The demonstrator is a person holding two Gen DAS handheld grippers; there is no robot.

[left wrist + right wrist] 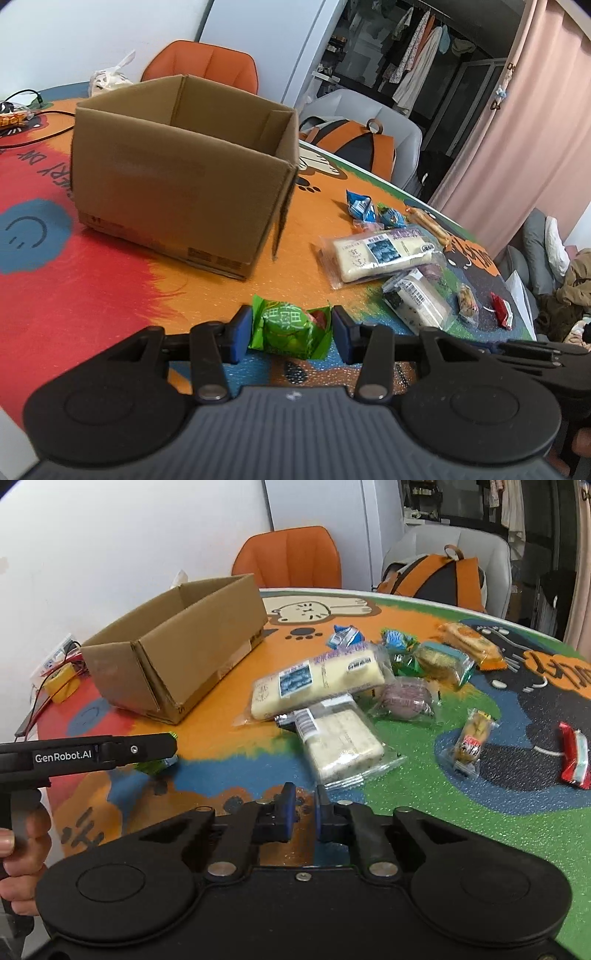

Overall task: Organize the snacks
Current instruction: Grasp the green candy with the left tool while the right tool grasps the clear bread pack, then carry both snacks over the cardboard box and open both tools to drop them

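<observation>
while the left gripper (291, 334) hangs above the near part of the table (110, 288), we find its blue pads pressed on either side of a green-wrapped snack (288, 328), which is lifted clear of the surface. at the right gripper (304, 818) we note the jaws drawn to a narrow gap with nothing visible between them; the clear edge of a white bar pack (341, 746) lies just ahead of the fingertips, and we cannot tell whether they touch it. from the right wrist view we also see a hand (22, 853) at the left edge gripping the handle of the other tool. just past that pack we record a longer white bar with a blue label (317, 686), partly overlapping it. to the right of these lie a small brown snack in clear wrap (471, 744) and a red-wrapped piece (572, 755), well apart from the bars. further back we count two blue-wrapped sweets (360, 205), a purple round cake in clear wrap (404, 698), and an orange pack (472, 644). to the left, beyond the held snack, stands an open cardboard box (177, 177), upright on the table; what we see of its inside shows no contents. behind the table we note an orange chair (201, 64) and a backpack on a grey chair (436, 578).
</observation>
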